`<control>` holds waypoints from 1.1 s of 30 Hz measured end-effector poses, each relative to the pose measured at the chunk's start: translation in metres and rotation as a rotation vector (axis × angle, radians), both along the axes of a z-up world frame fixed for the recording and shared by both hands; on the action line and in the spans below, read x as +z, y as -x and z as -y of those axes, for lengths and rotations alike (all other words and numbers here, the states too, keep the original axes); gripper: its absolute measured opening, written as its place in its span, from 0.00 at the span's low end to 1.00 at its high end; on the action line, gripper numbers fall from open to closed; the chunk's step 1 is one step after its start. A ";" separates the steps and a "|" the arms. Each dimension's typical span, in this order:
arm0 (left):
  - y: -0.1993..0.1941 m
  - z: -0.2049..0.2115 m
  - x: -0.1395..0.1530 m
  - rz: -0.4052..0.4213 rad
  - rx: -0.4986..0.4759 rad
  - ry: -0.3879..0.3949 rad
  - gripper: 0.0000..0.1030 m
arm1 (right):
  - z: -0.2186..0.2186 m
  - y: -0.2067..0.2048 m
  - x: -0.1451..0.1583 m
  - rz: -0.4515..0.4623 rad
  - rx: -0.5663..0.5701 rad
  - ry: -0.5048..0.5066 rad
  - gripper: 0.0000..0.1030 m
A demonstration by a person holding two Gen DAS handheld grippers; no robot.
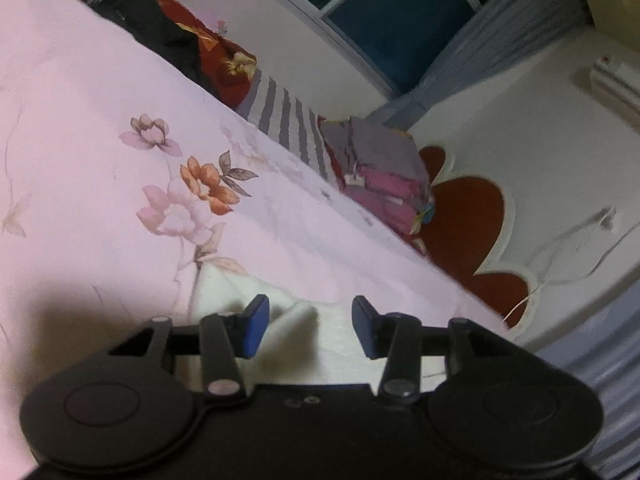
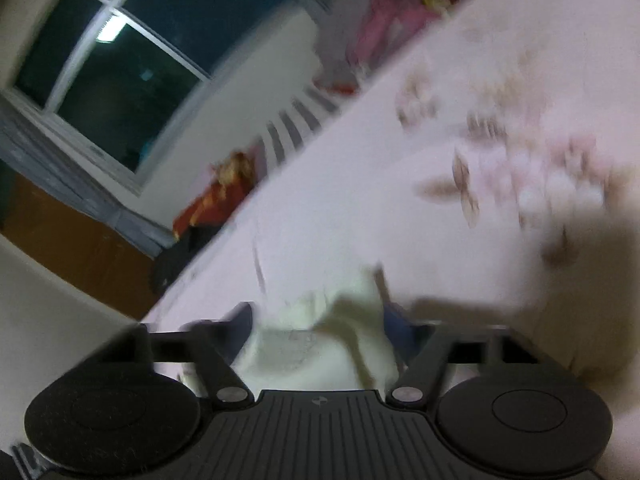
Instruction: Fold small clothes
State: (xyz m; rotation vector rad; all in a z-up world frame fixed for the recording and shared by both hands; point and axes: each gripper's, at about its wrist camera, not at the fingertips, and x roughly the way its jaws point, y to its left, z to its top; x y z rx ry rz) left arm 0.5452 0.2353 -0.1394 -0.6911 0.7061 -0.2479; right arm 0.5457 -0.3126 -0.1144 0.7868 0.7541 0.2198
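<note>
A small cream-white garment (image 1: 304,332) lies on a pink flowered bedsheet (image 1: 100,128). My left gripper (image 1: 310,328) is open just above the cloth, its blue pads on either side of a raised fold. In the blurred right wrist view the same pale garment (image 2: 320,340) bunches up between the blue fingers of my right gripper (image 2: 318,332). That gripper is open with cloth lying between its fingers, over the pink sheet (image 2: 400,200).
Along the far edge of the bed lie a black garment (image 1: 148,24), a red patterned cloth (image 1: 224,64), a grey-striped cloth (image 1: 284,120) and a stack of folded pink and grey clothes (image 1: 380,176). A red headboard (image 1: 468,220), a wall and a dark window (image 2: 120,80) stand behind.
</note>
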 end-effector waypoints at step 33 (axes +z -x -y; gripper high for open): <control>-0.026 0.038 -0.023 0.015 -0.125 -0.351 0.07 | -0.082 -0.013 -0.017 0.071 0.226 0.570 0.01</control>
